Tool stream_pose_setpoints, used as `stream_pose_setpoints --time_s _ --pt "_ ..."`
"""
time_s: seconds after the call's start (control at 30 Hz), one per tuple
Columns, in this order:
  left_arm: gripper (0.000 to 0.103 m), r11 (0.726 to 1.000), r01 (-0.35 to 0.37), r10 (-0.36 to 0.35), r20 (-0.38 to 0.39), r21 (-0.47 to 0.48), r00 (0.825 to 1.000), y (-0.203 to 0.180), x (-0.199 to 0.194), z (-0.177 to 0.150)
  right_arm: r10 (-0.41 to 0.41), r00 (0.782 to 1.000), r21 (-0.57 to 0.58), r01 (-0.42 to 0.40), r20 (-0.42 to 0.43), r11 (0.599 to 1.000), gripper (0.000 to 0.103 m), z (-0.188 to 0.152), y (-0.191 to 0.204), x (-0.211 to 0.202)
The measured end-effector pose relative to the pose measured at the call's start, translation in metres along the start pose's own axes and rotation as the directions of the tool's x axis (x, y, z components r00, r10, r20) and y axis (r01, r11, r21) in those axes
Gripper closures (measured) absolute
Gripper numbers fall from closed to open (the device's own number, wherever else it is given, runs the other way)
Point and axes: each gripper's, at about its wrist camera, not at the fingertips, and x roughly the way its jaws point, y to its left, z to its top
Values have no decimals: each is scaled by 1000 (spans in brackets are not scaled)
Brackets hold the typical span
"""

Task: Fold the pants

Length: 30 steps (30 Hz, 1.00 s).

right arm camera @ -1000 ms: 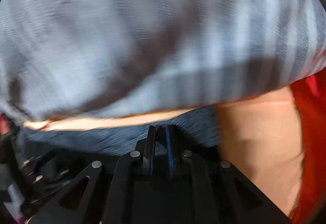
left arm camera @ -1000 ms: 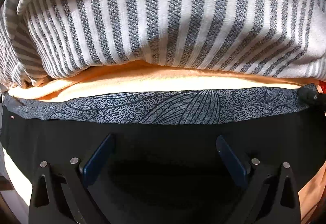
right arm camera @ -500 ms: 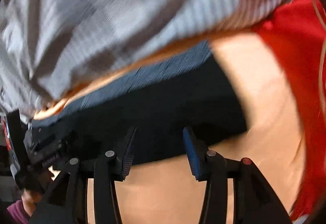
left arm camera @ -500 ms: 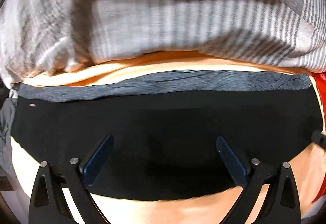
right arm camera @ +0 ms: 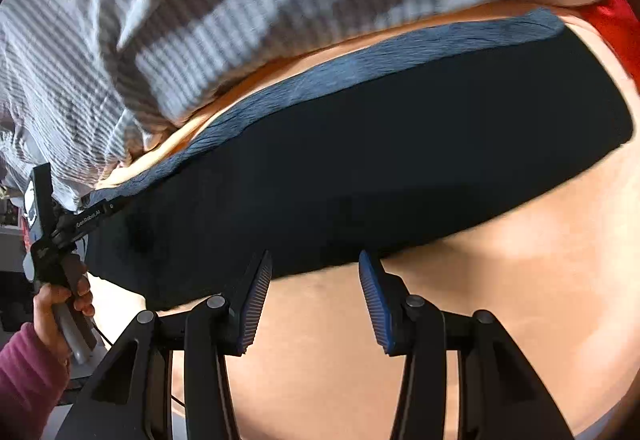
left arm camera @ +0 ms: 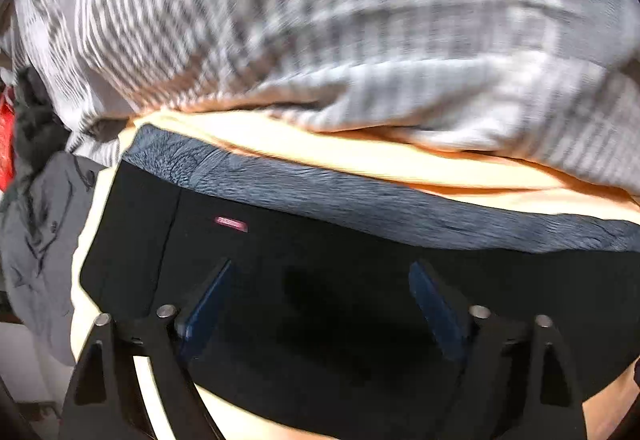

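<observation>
Strong, warm light falls across the striped cloth (left arm camera: 360, 39), which is smeared by motion blur in both views. The black pants (right arm camera: 380, 167) read almost featureless. Fisheye bending and dark vignetting ring the edges.

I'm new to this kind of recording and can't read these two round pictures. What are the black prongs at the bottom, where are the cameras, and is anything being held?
Each picture comes from a fisheye camera mounted on a hand-held two-finger gripper, looking along its fingers. The prongs are the left gripper and the right gripper; both are open and hold nothing. The left jaws have just been closing, with only cloth beneath them. Below lie folded black pants on a peach sheet, beside a striped blanket. The right view also shows the person's hand gripping the other tool.
</observation>
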Motion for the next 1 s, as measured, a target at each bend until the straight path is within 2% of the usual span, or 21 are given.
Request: stream_pose_setpoints --time_s 0.13,0.27,0.37,0.43,0.53,0.6,0.67,0.77,0.83,0.9,0.97,1.0 --pt "27 999 -7 8 -21 39 1000 12 45 12 4 1000 -54 -3 18 999 56 17 44 30" --pt "25 999 -1 0 36 33 999 6 47 20 -34 999 -143 40 41 989 56 45 80 66" --pt "20 1000 19 -20 40 23 999 10 53 28 -93 995 -167 95 23 981 58 59 90 94" --pt "16 999 12 -14 44 47 999 18 67 36 -120 992 -182 126 40 975 58 71 98 101" --pt "16 999 32 -33 35 30 999 28 67 40 -118 992 -140 122 37 983 58 84 99 99" --pt "16 999 42 -43 41 17 998 45 62 42 -84 996 -100 87 33 991 58 84 98 90" --pt "16 998 54 -56 56 43 997 55 47 36 -38 999 -94 41 39 995 58 77 100 77" --pt "16 996 33 -38 51 78 998 64 32 14 81 997 -87 -81 -8 993 58 48 107 63" --pt "16 998 38 -40 43 60 998 82 30 1 173 982 -84 -179 -73 980 58 19 113 63" --pt "16 998 29 -31 41 47 999 93 30 -13 256 954 -67 -269 -158 961 58 -17 121 72" --pt "16 998 -12 11 25 58 1000 102 41 -25 334 915 -26 -348 -227 937 58 -50 129 89" --pt "15 998 -18 18 4 58 1000 104 54 -29 347 906 -20 -363 -243 932 58 -60 132 95"
